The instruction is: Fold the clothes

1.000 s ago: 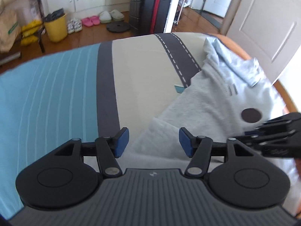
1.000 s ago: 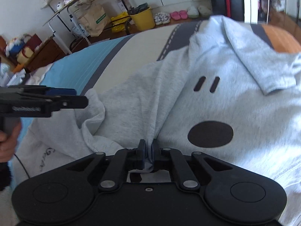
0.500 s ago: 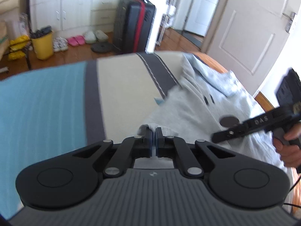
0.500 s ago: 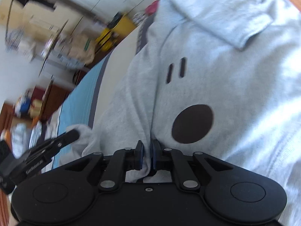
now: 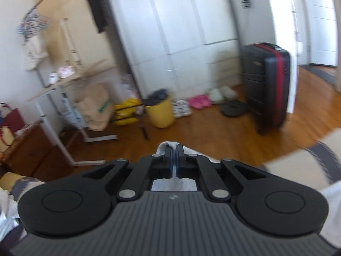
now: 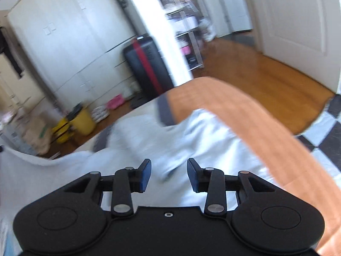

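Note:
In the left wrist view my left gripper [image 5: 174, 149] is shut on a fold of the grey sweatshirt [image 5: 168, 144], whose cloth pokes out past the tips and shows under the jaws. It is lifted and points toward the room. In the right wrist view my right gripper [image 6: 169, 166] stands open, nothing between its blue pads, just above the grey sweatshirt [image 6: 204, 132] that lies blurred on the bed. The printed face on the sweatshirt is hidden in both views.
The bed's orange wooden rim [image 6: 245, 115] curves along the right. A dark suitcase [image 5: 266, 85], a yellow bin [image 5: 161, 113], shoes, a paper bag and a rolling table [image 5: 64, 89] stand on the wooden floor before white wardrobes. A white door [image 6: 298, 21] is far right.
My left gripper closed on the sweatshirt and then lifted it, swinging up to face the room. My right gripper let go of the cloth and opened.

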{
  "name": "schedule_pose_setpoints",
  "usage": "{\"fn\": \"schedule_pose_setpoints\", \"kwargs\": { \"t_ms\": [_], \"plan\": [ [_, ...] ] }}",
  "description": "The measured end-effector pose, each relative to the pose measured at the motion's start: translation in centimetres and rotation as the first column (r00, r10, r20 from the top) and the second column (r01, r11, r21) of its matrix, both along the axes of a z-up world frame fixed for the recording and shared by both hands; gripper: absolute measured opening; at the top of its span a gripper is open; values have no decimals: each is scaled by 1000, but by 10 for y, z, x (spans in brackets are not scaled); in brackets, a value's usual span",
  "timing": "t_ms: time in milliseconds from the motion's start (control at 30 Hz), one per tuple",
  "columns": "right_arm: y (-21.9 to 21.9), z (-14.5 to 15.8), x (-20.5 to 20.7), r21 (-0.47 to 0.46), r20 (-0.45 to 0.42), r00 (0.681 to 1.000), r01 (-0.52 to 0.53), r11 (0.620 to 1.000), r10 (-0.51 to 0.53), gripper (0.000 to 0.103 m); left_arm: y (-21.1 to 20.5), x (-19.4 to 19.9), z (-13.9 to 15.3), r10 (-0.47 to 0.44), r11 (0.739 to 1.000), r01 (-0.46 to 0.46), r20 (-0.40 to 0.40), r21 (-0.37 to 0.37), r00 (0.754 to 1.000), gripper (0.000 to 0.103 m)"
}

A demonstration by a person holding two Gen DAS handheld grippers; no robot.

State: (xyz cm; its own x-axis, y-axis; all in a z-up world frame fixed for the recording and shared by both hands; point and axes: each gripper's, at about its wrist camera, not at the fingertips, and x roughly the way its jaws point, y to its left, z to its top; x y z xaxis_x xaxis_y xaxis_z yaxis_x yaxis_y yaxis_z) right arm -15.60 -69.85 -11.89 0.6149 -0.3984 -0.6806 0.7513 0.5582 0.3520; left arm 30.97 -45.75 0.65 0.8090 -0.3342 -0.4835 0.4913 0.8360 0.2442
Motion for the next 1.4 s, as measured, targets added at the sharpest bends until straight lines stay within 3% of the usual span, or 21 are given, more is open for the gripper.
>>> {"fn": "schedule_pose_setpoints", "kwargs": {
  "t_ms": [167, 267, 400, 533, 600, 667, 733, 833, 933, 967, 1067, 1100, 1133, 1167, 1200, 1333, 1400],
  "plan": [
    [-29, -3, -22, -85, -47, 988, 141, 986, -145, 46, -2, 43, -28, 68, 998, -69, -62, -11, 996, 3],
    [-50, -4, -34, -74, -49, 982, 176, 982, -180, 49, 2, 53, -54, 86, 996, -88, -120, -15, 989, 3],
    [-70, -11, -45, -2, -49, 993, 107, 994, -107, 59, 22, 60, -79, 103, 992, -113, -162, -49, 981, 11],
    [-74, -29, -38, 38, -85, 996, -30, 999, 33, 62, 49, 56, -85, 119, 988, -131, -135, -80, 984, 13],
    [-55, -29, -26, -80, -102, 980, -181, 980, 172, 44, 57, 50, -87, 123, 991, -129, -134, -30, 983, 13],
    [-38, -23, -15, -185, -171, 965, -228, 956, 198, 4, 64, 42, -88, 121, 993, -119, -142, 27, 982, 13],
    [-28, -9, -13, -298, -213, 969, -186, 936, 125, 3, 76, 24, -88, 93, 995, -86, -155, 51, 984, 13],
    [-21, 9, -14, -444, -239, 971, -106, 890, -4, 0, 112, -8, -83, 64, 997, -73, -241, -26, 968, 16],
    [-30, -7, -9, -487, -342, 921, -6, 874, -184, 1, 154, -45, -86, 51, 992, -87, -338, -92, 940, 25],
    [-31, -10, -13, -476, -355, 911, 19, 879, -212, 2, 169, -59, -89, 53, 990, -98, -370, -104, 927, 28],
    [-25, 1, -39, -352, -269, 945, 82, 932, -185, 9, 213, -99, -98, 53, 982, -131, -464, -137, 884, 31],
    [-18, 12, -43, -333, -237, 958, 77, 940, -163, 14, 227, -112, -101, 52, 979, -142, -495, -148, 867, 31],
    [-10, 23, -44, -318, -210, 968, 68, 946, -140, 27, 238, -125, -103, 57, 977, -151, -506, -148, 861, 33],
    [-2, 34, -45, -299, -166, 979, 63, 952, -117, 37, 247, -137, -104, 67, 978, -157, -502, -140, 862, 36],
    [7, 43, -46, -271, -113, 990, 57, 961, -90, 40, 255, -148, -106, 77, 978, -164, -498, -132, 864, 41],
    [46, 57, -40, -85, 83, 995, -51, 995, 58, 42, 284, -193, -110, 81, 977, -161, -459, -137, 885, 50],
    [80, 54, -31, -14, 122, 979, -163, 987, 163, 42, 294, -205, -111, 75, 975, -170, -499, -146, 863, 52]
  ]
}}
